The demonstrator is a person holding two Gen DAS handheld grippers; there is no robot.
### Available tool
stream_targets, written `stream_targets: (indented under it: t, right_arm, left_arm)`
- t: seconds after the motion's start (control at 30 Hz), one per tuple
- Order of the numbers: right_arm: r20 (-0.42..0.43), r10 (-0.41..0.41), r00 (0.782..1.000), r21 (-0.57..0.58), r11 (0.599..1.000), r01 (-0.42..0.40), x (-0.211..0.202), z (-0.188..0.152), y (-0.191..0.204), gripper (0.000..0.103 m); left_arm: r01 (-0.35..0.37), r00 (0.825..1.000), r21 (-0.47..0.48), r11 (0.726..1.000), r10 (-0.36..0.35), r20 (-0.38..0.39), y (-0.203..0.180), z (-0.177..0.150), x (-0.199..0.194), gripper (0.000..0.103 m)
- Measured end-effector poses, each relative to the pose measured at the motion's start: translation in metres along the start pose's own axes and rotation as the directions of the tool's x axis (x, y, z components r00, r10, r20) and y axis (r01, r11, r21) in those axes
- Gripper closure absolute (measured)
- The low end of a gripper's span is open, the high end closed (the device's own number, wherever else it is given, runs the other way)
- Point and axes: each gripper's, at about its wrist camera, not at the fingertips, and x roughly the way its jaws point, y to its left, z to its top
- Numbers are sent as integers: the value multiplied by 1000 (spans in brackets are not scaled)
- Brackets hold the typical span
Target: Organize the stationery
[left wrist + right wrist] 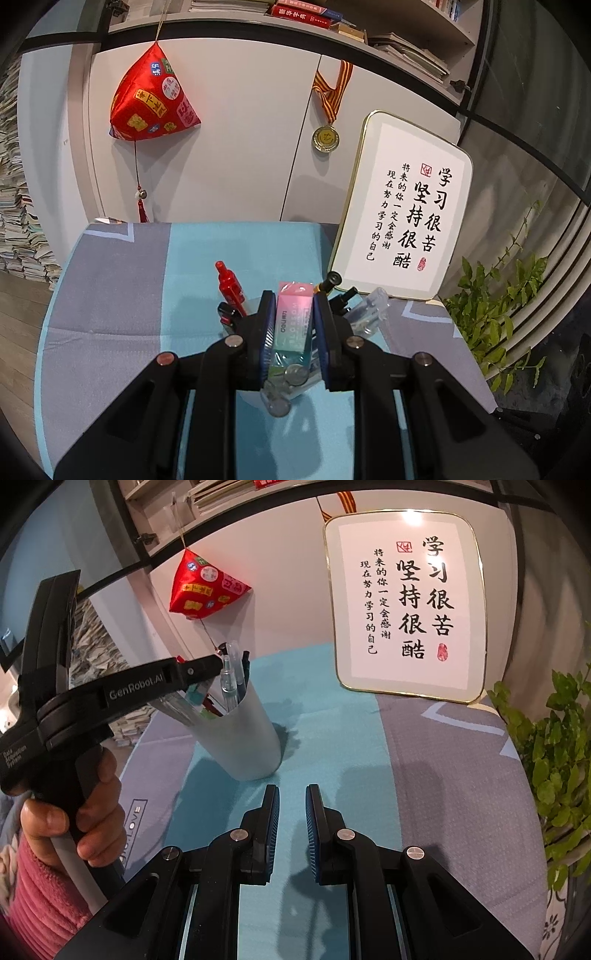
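A pink-to-mint gradient rectangular eraser in clear plastic wrap [291, 317] is clamped between the blue-padded jaws of the left hand-held gripper [293, 308], its printed sleeve facing up. It is held right over the mouth of a pale grey cylindrical pen cup [243, 734] that stands on the surface [332, 738], a table spread with a teal and grey patterned cloth. In the left wrist view the cup's rim is hidden behind the jaws, and pen ends stick up around the eraser: a red pen with a ribbed cap [229, 282] to the left, a black-tipped pen [330, 280] to the right, a clear-barrelled one [369, 306] further right.

The left hand-held gripper tilts downward, seen in the right wrist view as a black pistol-grip tool whose fingers reach to the cup's rim; a bare hand [74, 805] wraps the handle, with a pink fleece sleeve [33, 897] below. The right hand-held gripper [291, 801] hangs over bare cloth just in front of the cup, angled down, its jaws drawn in to a narrow gap with nothing between them.

One eraser and one cup show; the pens inside overlap too much to count, though at least four are visible. A gold-rimmed white calligraphy plaque [406, 605] leans behind, a red fabric pyramid ornament [203, 587] hangs on the cabinet, and a leafy green plant [557, 731] stands at the right.
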Motion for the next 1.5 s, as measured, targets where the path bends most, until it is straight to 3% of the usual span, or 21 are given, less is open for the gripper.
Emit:
stream_targets:
  t: [0.57,0.73,1.0,1.13,1.27,1.37,1.5]
  right_arm:
    - [-16,4,1000,-4,1000,-4,5,0,3,90]
    - [-13,2,1000,-8,1000,-2,4,0,4,90]
    - [11,2,1000,-23,1000,-2,-12,-1,14,90]
    - [37,-3,999,-33,999,4,-29,-2,22,90]
    - [82,-9,997,-49,999,13,-55,-5,33,90]
    - [120,-24,992,-61,998,31,-78,-10,42,90]
    - [163,-44,986,-68,996,56,-105,-17,52,87]
  left_arm:
    - [-10,1000,20,1000,9,21,-1,-2,-10,84]
    - [-34,998,46,998,31,63,-4,-2,-29,77]
    - [-121,981,63,991,110,159,-11,-15,-85,41]
    - [-170,967,77,982,151,203,-19,-24,-115,31]
    - [-244,940,101,964,210,269,-32,-36,-149,22]
    - [-257,928,103,961,215,304,-37,-45,-172,14]
    - [-261,917,105,960,213,337,-44,-57,-199,11]
